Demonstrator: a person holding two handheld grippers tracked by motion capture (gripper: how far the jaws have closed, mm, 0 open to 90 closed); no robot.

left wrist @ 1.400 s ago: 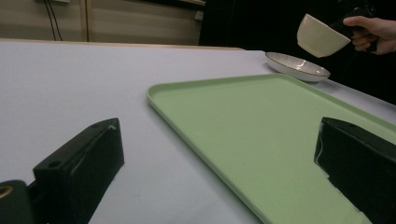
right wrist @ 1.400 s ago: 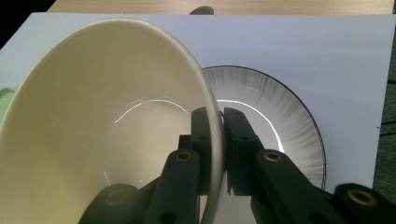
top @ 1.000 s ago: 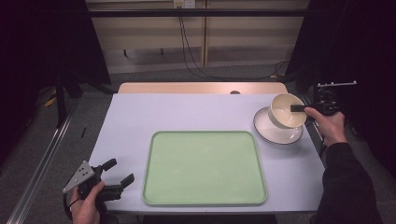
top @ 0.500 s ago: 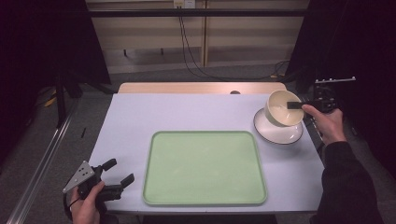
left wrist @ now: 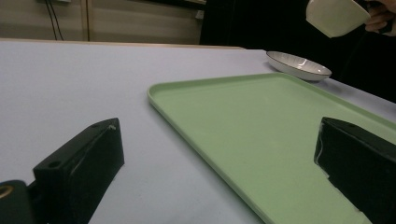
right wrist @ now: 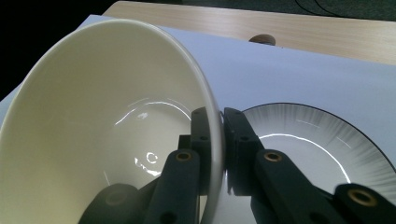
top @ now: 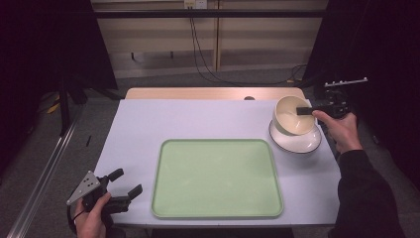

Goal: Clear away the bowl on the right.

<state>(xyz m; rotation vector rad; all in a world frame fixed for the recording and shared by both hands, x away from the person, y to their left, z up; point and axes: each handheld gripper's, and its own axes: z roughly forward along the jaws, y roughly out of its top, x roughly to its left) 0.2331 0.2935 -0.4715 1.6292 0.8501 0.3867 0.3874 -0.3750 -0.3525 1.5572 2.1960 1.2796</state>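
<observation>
The right gripper (right wrist: 215, 135) pinches the rim of a cream bowl (right wrist: 107, 121), one black jaw inside the wall and one outside; the bowl is smooth, glossy ceramic, round and deep, tilted and lifted clear of the table. Just below and beside the jaws sits a shallow white plate (right wrist: 317, 140) with a dark rim and fine grey streaks running inward. No writing can be read on either piece. The left gripper (top: 124, 186) rests at the near corner of the pale matte table (top: 148, 129) with its blocky black jaws spread wide and nothing between them; just beside it lies a flat, mint-green plastic tray (left wrist: 261, 126) with rounded corners and a raised lip.
</observation>
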